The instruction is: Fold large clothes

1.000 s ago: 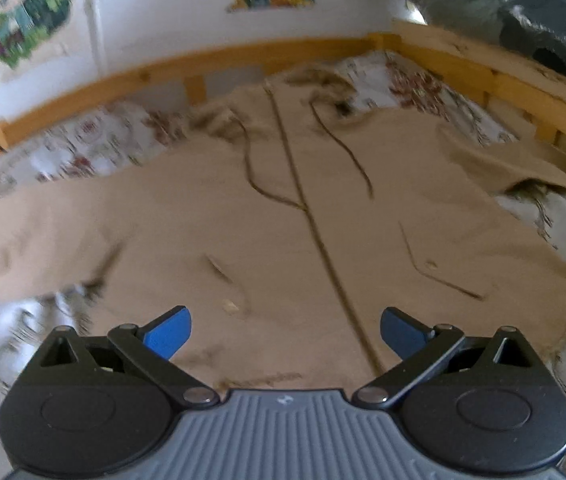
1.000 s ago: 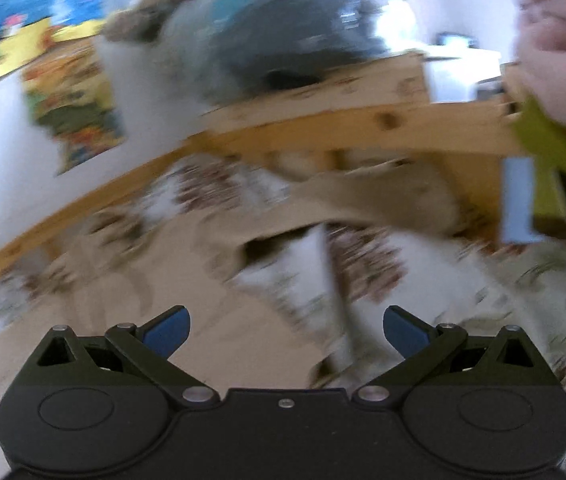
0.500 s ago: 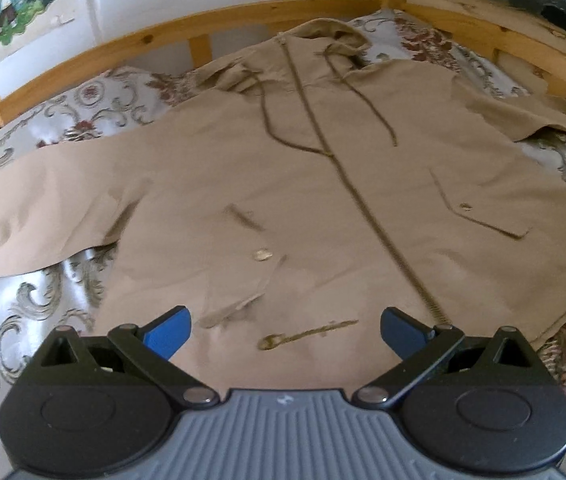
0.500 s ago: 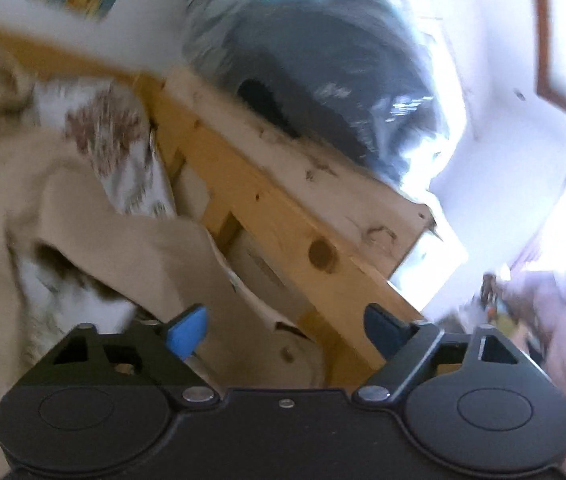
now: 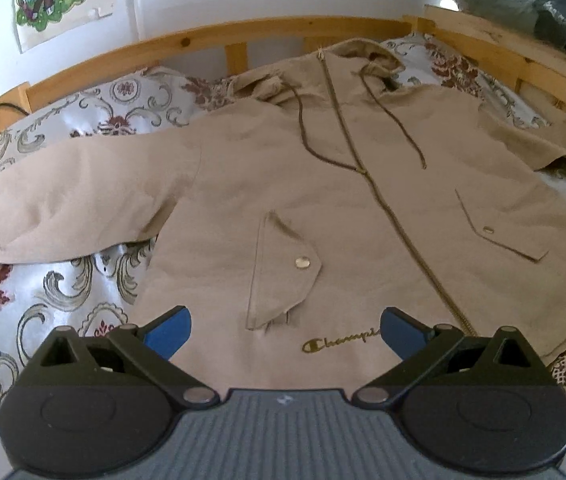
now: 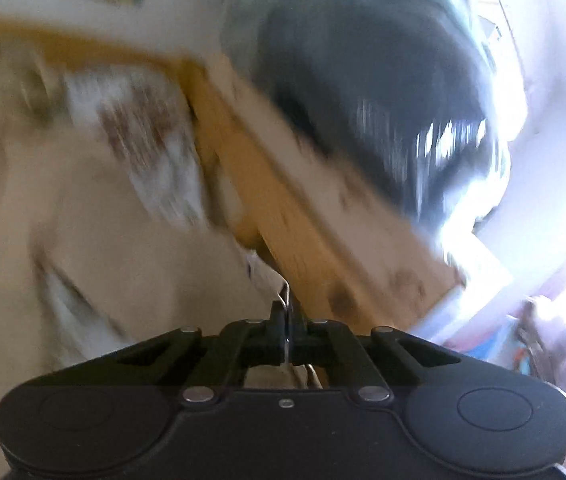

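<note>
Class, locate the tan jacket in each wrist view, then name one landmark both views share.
Left wrist: tan jacket spread flat, filling the centre.
Right wrist: tan jacket blurred, lower left, its edge pinched in the right gripper.
Shared landmark: wooden bed rail.

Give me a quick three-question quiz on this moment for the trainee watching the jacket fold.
1. True or false: the left hand-held gripper is clamped on the jacket.
2. Multiple choice: the right hand-held gripper is A) wide open, B) shut on a bit of pale cloth, C) out of view.
3. Fill in: the jacket's zip is done up, and the jacket lies front side ____ on the bed.

Key: 1 false, its jaws stand open above the hem. 2 B; the right wrist view is blurred, so which part of the jacket it holds cannot be told. 3 up.
</note>
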Action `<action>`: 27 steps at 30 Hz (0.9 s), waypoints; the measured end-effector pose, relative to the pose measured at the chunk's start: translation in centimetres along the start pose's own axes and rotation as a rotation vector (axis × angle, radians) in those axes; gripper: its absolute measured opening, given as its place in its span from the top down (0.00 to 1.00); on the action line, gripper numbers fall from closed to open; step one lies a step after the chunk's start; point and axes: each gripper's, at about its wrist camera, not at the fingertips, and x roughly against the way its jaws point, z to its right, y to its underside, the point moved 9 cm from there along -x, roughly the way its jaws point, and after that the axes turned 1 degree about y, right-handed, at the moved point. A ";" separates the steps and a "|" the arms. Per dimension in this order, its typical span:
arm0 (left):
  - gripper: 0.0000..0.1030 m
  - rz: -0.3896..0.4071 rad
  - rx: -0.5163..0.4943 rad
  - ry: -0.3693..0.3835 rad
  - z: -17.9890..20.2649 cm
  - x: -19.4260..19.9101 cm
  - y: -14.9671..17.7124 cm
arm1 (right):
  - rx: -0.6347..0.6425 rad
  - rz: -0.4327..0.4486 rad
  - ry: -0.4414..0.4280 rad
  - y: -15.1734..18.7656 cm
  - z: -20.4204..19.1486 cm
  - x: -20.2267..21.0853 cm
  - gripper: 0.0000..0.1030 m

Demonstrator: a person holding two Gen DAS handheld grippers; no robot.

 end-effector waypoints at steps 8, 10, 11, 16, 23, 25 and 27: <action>0.01 0.015 -0.005 0.001 -1.0 0.1 0.0 | -0.130 0.202 -0.495 -15.5 -9.5 10.0 1.00; 0.01 0.011 -0.001 -0.010 -1.8 0.0 0.1 | -0.106 0.231 -0.602 -17.7 -14.6 11.4 1.00; 0.01 0.009 0.003 -0.014 -2.2 0.0 0.2 | -0.090 0.235 -0.659 -18.6 -17.4 11.7 1.00; 0.01 0.005 0.015 -0.046 -4.9 -0.4 0.5 | -0.002 0.260 -0.834 -20.0 -31.4 11.7 1.00; 0.01 -0.015 -0.029 -0.107 -8.0 -2.1 0.2 | 0.061 0.194 -0.928 -17.4 -48.4 5.5 0.99; 0.01 0.006 -0.047 -0.120 -8.4 -2.8 -0.4 | 0.067 0.139 -0.962 -15.2 -51.2 3.5 0.88; 0.01 0.035 -0.053 -0.121 -8.3 -3.8 -1.3 | 0.052 0.106 -0.997 -13.6 -52.8 2.5 0.75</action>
